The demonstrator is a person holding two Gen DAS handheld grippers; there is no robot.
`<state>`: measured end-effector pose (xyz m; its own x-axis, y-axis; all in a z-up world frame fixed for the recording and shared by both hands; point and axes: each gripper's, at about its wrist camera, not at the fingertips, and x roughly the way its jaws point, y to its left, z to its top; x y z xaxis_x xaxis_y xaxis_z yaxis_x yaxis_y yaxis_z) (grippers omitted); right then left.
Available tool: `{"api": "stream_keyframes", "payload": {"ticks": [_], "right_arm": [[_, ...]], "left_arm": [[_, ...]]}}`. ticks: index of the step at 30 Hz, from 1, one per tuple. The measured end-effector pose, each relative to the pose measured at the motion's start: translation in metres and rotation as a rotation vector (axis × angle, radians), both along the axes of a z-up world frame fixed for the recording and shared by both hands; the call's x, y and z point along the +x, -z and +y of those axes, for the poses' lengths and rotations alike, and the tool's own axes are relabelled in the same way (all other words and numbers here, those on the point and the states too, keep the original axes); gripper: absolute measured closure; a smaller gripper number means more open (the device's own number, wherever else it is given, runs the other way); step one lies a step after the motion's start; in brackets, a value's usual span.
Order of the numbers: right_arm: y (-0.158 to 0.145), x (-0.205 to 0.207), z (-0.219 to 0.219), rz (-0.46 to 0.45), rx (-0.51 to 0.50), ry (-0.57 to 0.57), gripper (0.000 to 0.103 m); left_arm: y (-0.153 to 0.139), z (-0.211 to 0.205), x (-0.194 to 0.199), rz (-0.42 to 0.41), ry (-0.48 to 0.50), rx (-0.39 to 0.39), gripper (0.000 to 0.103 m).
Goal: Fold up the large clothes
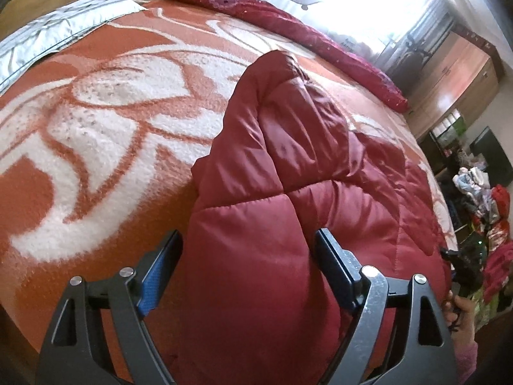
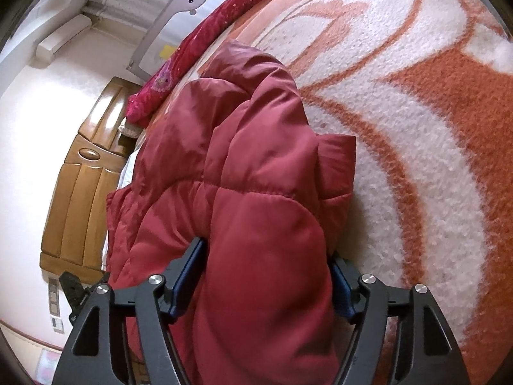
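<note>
A red quilted puffer jacket (image 1: pixel 288 166) lies bunched on a bed covered by an orange and white patterned blanket (image 1: pixel 96 122). My left gripper (image 1: pixel 248 250) has its jaws wide around a thick fold of the jacket, the padding filling the gap between the fingers. In the right wrist view my right gripper (image 2: pixel 267 256) likewise straddles a thick padded fold of the jacket (image 2: pixel 250 160), with the blanket (image 2: pixel 416 128) to the right. Whether either gripper squeezes the fabric or merely surrounds it does not show.
A dark red quilt (image 1: pixel 288 22) lies rolled along the far side of the bed. A grey pillow (image 1: pixel 48 32) sits at the far left. Wooden cabinets (image 1: pixel 455 73) and a pile of clothes (image 1: pixel 487 218) stand at the right. A wooden headboard (image 2: pixel 86 176) shows in the right wrist view.
</note>
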<state>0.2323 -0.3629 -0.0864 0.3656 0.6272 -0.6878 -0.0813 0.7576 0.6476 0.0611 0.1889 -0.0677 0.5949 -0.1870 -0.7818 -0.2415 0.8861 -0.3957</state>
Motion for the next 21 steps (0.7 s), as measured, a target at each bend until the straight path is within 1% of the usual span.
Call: {"api": "stream_keyframes", "payload": {"ticks": [3,5,6,8,10,12,15,16,18,21], "right_arm": [[-0.001,-0.001,0.001,-0.012,-0.015,0.014,0.030],[-0.002,-0.003,0.001,-0.019,-0.038,0.029,0.025],[-0.003,-0.004,0.002,-0.023,-0.050,0.034,0.023],[-0.006,-0.007,0.004,-0.027,-0.073,0.043,0.023],[-0.012,-0.010,0.006,-0.032,-0.095,0.058,0.023],[-0.021,-0.014,0.007,-0.046,-0.131,0.076,0.021],[-0.037,-0.020,0.006,-0.086,-0.179,0.103,0.021],[-0.043,-0.022,0.005,-0.099,-0.191,0.119,0.021],[-0.053,-0.026,0.003,-0.121,-0.200,0.146,0.021],[-0.073,-0.032,0.002,-0.178,-0.224,0.174,0.021]], "left_arm": [[0.003,-0.003,0.008,0.020,-0.017,0.002,0.014],[0.003,-0.003,0.011,0.032,-0.029,0.005,0.012],[0.004,-0.003,0.013,0.039,-0.034,-0.001,0.012],[0.002,-0.002,0.012,0.044,-0.043,-0.008,0.012],[-0.004,-0.003,0.008,0.042,-0.052,0.014,0.012],[-0.014,-0.004,0.004,0.028,-0.059,0.053,0.012],[-0.030,-0.005,-0.003,-0.001,-0.080,0.130,0.012],[-0.035,-0.004,-0.006,-0.013,-0.081,0.139,0.012],[-0.045,-0.002,-0.009,-0.040,-0.080,0.128,0.012],[-0.055,-0.005,-0.009,-0.066,-0.060,0.125,0.012]]}}
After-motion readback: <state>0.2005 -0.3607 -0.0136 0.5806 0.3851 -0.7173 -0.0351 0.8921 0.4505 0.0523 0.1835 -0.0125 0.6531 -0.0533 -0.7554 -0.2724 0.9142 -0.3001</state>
